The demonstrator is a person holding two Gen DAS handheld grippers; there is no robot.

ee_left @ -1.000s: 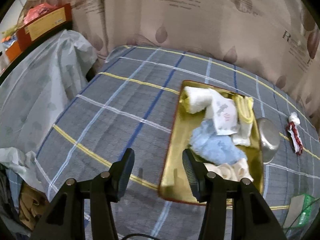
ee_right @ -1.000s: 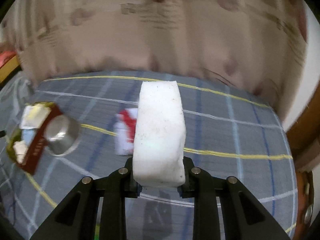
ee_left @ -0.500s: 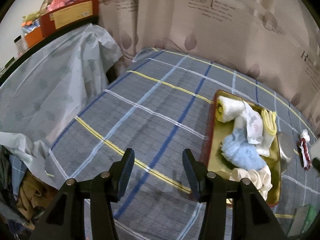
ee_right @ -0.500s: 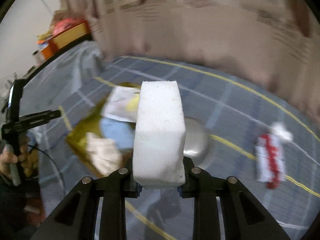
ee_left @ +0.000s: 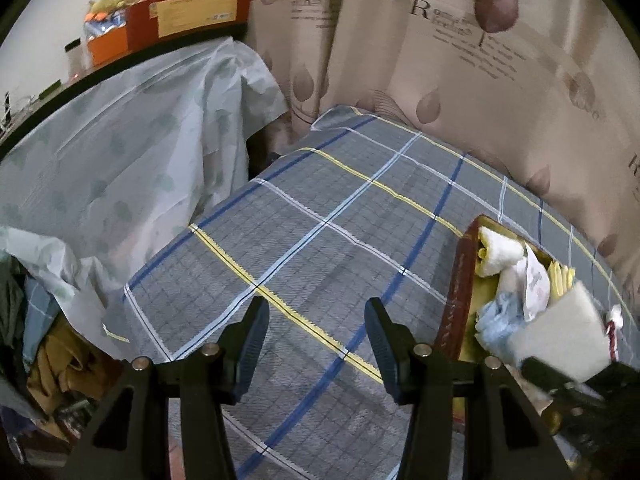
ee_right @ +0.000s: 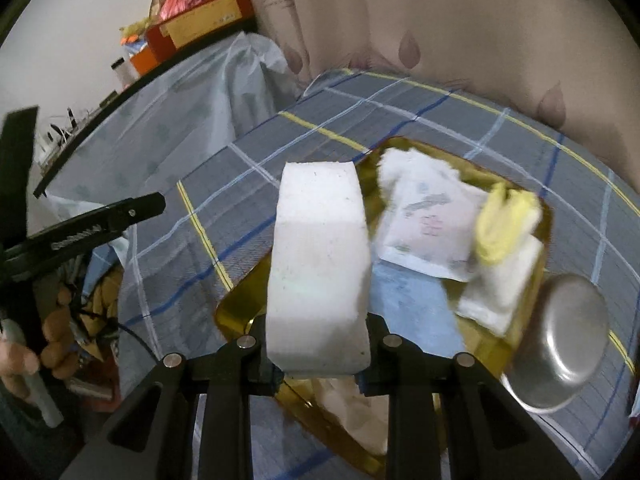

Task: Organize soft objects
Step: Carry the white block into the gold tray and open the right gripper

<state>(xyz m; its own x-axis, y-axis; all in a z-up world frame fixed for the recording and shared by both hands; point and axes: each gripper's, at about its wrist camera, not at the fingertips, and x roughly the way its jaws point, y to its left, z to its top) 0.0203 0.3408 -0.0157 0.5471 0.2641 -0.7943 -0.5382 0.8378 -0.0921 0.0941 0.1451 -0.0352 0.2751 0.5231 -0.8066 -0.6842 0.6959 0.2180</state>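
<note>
My right gripper (ee_right: 320, 354) is shut on a white sponge block (ee_right: 320, 272) and holds it above the near left part of a gold tray (ee_right: 236, 312). The tray holds a white rolled towel (ee_right: 408, 168), a printed white packet (ee_right: 428, 224), a yellow cloth (ee_right: 500, 220) and a blue cloth (ee_right: 416, 300). In the left wrist view the sponge (ee_left: 560, 340) hangs over the tray (ee_left: 456, 300) at the right. My left gripper (ee_left: 316, 340) is open and empty above the plaid cloth, left of the tray.
A steel bowl (ee_right: 564, 344) sits against the tray's right side. The plaid-covered table (ee_left: 340, 220) ends at a curtain behind. A pale sheet-covered surface (ee_left: 120, 140) with red boxes (ee_left: 188, 12) stands to the left. Clutter lies below the table's left edge.
My right gripper has carried the sponge leftward and now holds it over the tray. My left gripper has drawn back to the left, away from the tray, still open.
</note>
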